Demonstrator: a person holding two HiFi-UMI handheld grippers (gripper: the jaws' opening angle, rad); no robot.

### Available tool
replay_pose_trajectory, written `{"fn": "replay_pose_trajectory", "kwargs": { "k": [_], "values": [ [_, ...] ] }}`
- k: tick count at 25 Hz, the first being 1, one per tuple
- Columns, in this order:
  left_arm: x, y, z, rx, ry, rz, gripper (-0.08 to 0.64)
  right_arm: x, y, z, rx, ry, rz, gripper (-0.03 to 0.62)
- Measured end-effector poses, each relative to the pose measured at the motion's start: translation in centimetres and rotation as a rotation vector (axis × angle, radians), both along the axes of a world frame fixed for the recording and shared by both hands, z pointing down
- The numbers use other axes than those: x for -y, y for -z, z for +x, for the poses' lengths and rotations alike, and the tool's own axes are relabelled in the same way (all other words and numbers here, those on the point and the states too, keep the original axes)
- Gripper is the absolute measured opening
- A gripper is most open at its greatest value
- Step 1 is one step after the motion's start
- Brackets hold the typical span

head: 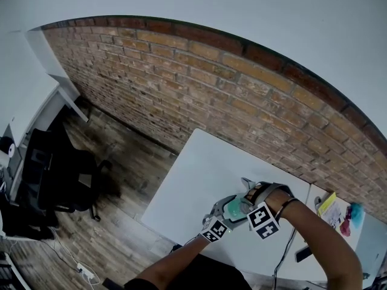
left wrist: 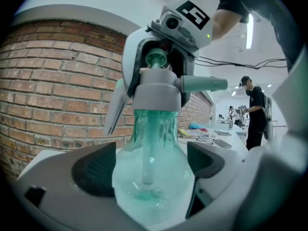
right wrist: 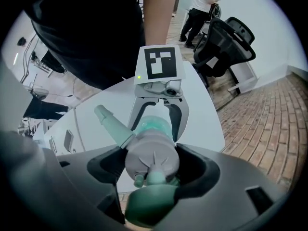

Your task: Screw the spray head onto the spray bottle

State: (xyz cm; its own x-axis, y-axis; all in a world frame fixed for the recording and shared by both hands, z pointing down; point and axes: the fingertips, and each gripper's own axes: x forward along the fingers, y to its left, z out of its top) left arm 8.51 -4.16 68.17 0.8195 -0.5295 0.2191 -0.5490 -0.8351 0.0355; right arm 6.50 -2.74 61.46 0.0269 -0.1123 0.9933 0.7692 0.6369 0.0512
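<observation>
At the white table (head: 199,174), the left tool (left wrist: 150,165) squeezes the clear green plastic spray bottle (left wrist: 144,196) and holds it upright. The right tool (right wrist: 148,168) grips the grey plastic spray head (right wrist: 150,150) on top. It should twist straight while the bottle is held steady. A black office chair (head: 60,174) stands well away; nothing blocks them.

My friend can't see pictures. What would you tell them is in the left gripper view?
A see-through green bottle sits clamped in the left tongs, and the right tongs grip the gray spray head on its neck from above. A brick wall is behind, and a person stands by a table at right.
</observation>
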Motion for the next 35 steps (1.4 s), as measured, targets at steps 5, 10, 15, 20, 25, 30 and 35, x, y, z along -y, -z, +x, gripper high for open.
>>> {"fn": "replay_pose_trajectory", "kwargs": {
  "k": [5,10,15,20,25,30,35],
  "values": [
    [0.0,0.1,0.0,-0.007,0.005,-0.007,0.457,0.1,0.1,-0.2,0.016,-0.104,-0.026,0.327],
    [0.0,0.1,-0.2,-0.018,0.016,-0.013,0.453,0.2,0.1,-0.3,0.008,-0.159,-0.028,0.327],
    [-0.1,0.1,-0.6,-0.011,0.027,-0.019,0.443,0.4,0.1,-0.7,0.014,-0.227,-0.044,0.328],
    [-0.1,0.4,-0.6,-0.007,0.017,-0.009,0.426,0.5,0.2,-0.9,0.037,-0.311,-0.057,0.328],
    [-0.4,0.2,-0.5,0.001,0.002,-0.008,0.428,0.2,0.1,-0.9,0.047,-0.281,-0.005,0.327],
    [0.2,1.6,-1.5,-0.053,0.039,-0.03,0.428,0.6,1.4,0.1,0.117,-0.279,0.049,0.327],
    [-0.4,2.0,-2.5,-0.046,0.032,-0.027,0.428,1.6,3.6,1.9,0.201,-0.374,0.086,0.327]
  ]
}}
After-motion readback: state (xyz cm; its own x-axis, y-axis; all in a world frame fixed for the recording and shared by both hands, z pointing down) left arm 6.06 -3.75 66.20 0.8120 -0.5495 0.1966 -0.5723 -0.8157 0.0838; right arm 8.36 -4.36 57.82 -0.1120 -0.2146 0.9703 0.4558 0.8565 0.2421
